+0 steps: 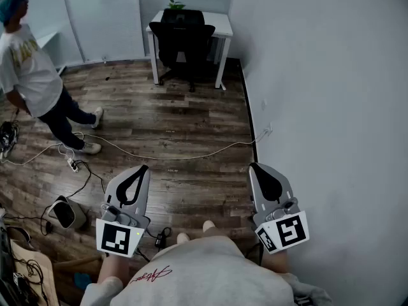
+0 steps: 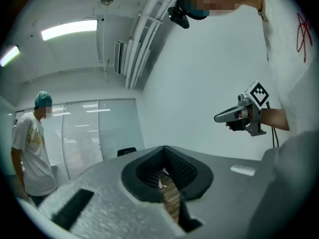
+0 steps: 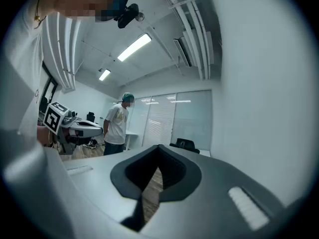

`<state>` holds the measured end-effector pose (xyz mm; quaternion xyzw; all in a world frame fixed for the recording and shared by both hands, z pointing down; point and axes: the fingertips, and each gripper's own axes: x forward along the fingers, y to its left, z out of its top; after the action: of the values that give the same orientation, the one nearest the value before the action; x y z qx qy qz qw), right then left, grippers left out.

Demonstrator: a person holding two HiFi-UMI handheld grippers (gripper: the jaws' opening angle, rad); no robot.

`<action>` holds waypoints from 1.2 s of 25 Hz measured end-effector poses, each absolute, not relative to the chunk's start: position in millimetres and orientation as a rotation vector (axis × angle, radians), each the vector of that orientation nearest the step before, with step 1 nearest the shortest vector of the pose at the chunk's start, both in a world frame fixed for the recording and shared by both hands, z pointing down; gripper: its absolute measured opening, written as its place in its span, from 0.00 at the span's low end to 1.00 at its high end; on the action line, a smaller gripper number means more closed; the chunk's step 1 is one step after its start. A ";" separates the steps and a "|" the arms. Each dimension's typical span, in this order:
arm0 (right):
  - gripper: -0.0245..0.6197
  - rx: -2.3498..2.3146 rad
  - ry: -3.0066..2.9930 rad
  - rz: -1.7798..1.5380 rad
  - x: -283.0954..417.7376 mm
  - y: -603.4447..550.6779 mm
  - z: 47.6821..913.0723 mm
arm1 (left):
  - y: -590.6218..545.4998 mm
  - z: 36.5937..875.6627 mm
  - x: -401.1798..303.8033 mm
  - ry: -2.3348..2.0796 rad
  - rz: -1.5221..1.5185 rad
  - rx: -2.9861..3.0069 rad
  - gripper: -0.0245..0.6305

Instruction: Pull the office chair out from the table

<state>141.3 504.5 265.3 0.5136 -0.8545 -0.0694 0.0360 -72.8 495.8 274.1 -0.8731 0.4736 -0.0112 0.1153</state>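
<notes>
While I hold both tools level above the wood floor, my left gripper and right gripper are clenched tight on nothing. My target, the office chair, sits tucked under the white table by the far wall, well apart from me. 1 person stands at left.

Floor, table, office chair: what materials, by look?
Floor: brown wood-grain planks with visible seams, low sheen; laminate, vinyl or real wood, can't tell.
Table: flat matte white top and legs, likely laminated board or painted metal.
Office chair: matte black, probably fabric or mesh back; too small to confirm.
</notes>
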 end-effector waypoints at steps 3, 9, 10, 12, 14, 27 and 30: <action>0.04 1.587 -2.622 -0.222 143.7 503.3 263.1 | 494.4 270.6 -70.9 1.387 -0.030 -2.557 0.03; 0.04 1.605 -2.612 -0.238 141.1 505.2 259.7 | 496.7 265.6 -77.6 1.386 -0.017 -2.550 0.03; 0.04 1.606 -2.611 -0.236 140.3 505.7 260.5 | 497.3 266.1 -79.2 1.388 -0.015 -2.549 0.03; 0.04 1.604 -2.607 -0.236 139.3 505.7 263.2 | 497.8 267.9 -80.9 1.389 -0.020 -2.547 0.03; 0.04 1.617 -2.594 -0.254 140.3 505.5 264.3 | 497.9 268.6 -80.4 1.384 -0.028 -2.542 0.03; 0.04 1.688 -2.563 -0.313 134.6 511.4 258.5 | 503.9 272.5 -99.4 1.410 -0.013 -2.542 0.03; 0.04 1.693 -2.555 -0.317 133.4 510.3 256.5 | 501.4 272.1 -100.4 1.399 -0.015 -2.541 0.03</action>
<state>133.4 510.3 256.5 0.5493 -0.8288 -0.1027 0.0300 -100.4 501.4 272.1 -0.8695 0.4790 -0.0051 0.1202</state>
